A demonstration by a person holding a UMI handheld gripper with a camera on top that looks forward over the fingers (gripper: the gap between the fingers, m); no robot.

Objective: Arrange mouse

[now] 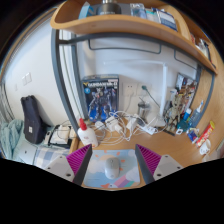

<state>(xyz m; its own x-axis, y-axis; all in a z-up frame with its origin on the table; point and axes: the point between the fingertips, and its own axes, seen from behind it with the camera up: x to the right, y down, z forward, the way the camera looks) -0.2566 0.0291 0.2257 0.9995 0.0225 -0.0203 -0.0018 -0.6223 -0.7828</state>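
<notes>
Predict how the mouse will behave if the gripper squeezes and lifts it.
The mouse lies between the fingers of the open gripper. It looks like a hard shell, so it should probably keep its shape. Its rounded, smooth sides may slip against the pads. It sits low and flat, so it is unlikely to tip.

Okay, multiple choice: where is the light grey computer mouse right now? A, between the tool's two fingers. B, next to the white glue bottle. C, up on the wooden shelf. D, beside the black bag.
A: the light grey computer mouse sits between the tool's two pink-padded fingers, resting on the desk with gaps at either side.
</notes>
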